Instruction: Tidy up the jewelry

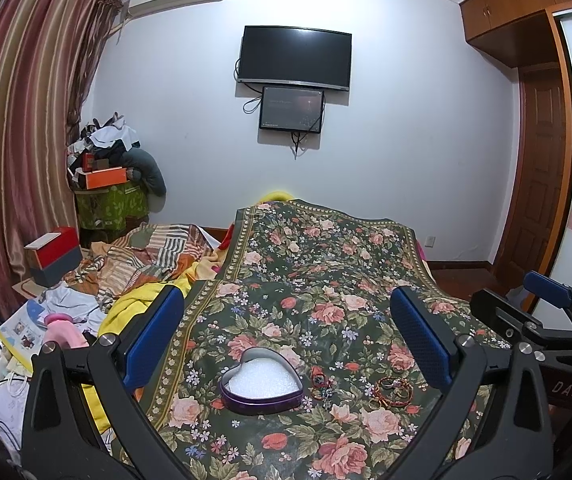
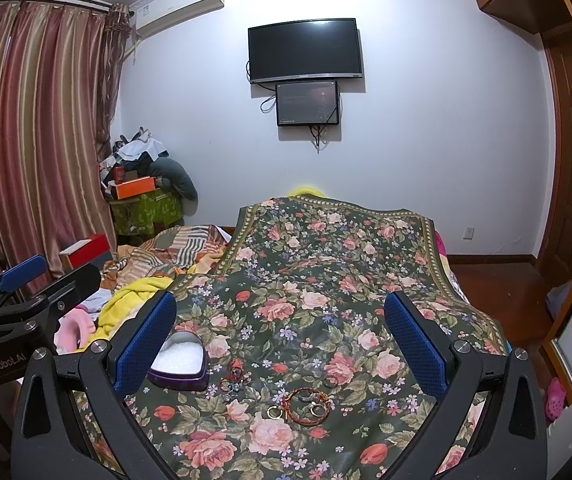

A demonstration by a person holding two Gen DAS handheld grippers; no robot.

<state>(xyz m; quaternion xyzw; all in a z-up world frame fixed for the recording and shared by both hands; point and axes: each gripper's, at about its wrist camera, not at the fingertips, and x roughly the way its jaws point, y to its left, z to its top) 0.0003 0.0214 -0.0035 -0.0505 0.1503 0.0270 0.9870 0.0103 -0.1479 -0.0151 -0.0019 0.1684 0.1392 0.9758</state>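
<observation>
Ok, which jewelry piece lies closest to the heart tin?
The small red piece, just right of the heart tin. The braided red bracelet and gold ring lie farther right.

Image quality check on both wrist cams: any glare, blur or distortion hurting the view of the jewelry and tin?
Left wrist: heavy fisheye bending at the edges, dark corner vignette; heart tin sharp, its white foam nearly blown out; braided bracelet small and soft. Right wrist: same barrel warp; bracelet and gold ring clearer, tin half hidden behind the right gripper finger. Both grippers open, left gripper.
</observation>
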